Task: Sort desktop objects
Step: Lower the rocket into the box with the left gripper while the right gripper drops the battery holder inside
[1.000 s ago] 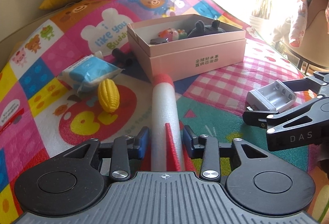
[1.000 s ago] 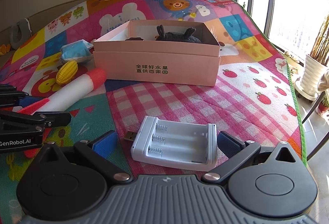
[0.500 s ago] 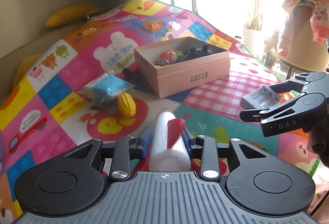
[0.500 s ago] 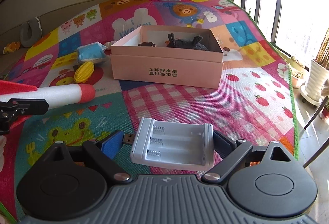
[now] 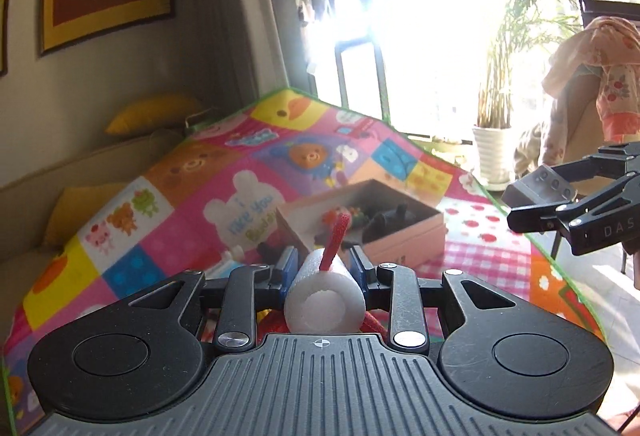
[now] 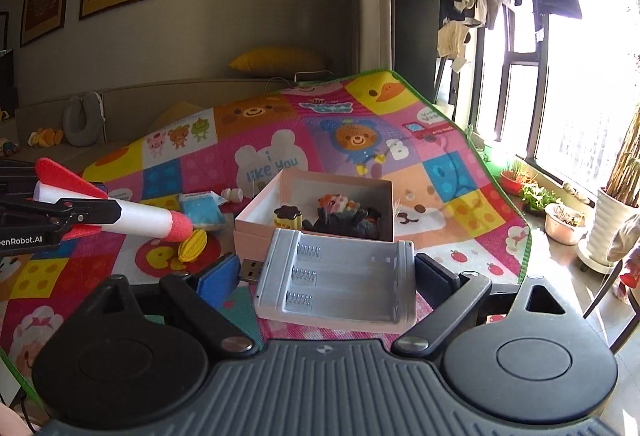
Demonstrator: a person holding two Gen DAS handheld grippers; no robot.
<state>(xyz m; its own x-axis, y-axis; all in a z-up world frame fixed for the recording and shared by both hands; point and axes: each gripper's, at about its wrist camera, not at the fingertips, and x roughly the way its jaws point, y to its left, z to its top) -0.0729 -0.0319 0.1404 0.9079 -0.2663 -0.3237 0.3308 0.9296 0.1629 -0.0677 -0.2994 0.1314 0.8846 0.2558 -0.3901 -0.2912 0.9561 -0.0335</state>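
Your left gripper [image 5: 324, 262] is clamped tight on the white foam rocket [image 5: 325, 300], its blue pads pressing both sides of the tube. You are looking at the hollow tail end, with one red fin [image 5: 335, 241] standing up from the top. From the right wrist view the rocket [image 6: 132, 217] juts out level past the left claw, its red nose pointing toward the box, clear of the mat [image 6: 452, 172].

Below and ahead of that nose lie a yellow corn-shaped toy [image 6: 193, 245] and a blue packet [image 6: 201, 210], both on the mat to the left of the pink box [image 6: 256, 226]. A small white piece [image 6: 233, 195] sits just behind the packet.

The pink box stands open straight ahead of both claws. Inside it you can see a yellow pudding-like toy [image 6: 287, 217], a dark plush figure [image 6: 344, 222] and a small colourful toy [image 6: 335, 203].

Your right gripper [image 6: 326, 272] has its jaws set wide, closed on the white battery holder [image 6: 336, 278]; they narrowed a little onto it just now. Each pad bears on one short end, and the holder hangs above the mat with its three spring slots facing up. A USB plug [image 6: 252, 270] sticks out of its left end, beside the left pad.
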